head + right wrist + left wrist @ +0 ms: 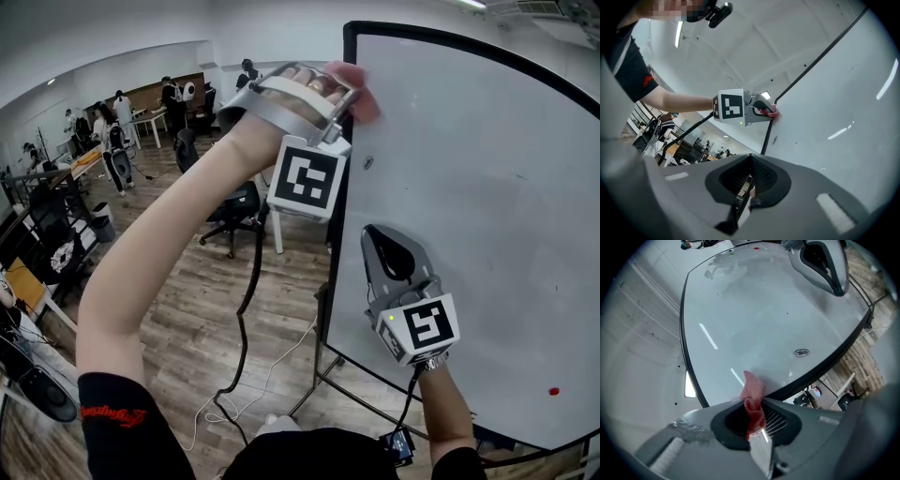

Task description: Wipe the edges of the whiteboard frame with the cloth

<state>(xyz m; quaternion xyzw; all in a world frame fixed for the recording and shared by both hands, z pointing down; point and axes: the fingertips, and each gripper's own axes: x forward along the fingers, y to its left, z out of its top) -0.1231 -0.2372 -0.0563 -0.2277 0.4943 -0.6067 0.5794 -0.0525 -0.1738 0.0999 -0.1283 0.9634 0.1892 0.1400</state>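
Red cloth [753, 397] pinched between left gripper [754, 425] fingers at whiteboard frame [333, 272] corner; right gripper [749, 185] fingers together.

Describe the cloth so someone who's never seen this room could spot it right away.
Find the big whiteboard with its black frame, then go to its upper left corner. There the left gripper pinches a small cloth at the frame; it is the only pink, soft thing among grey plastic.
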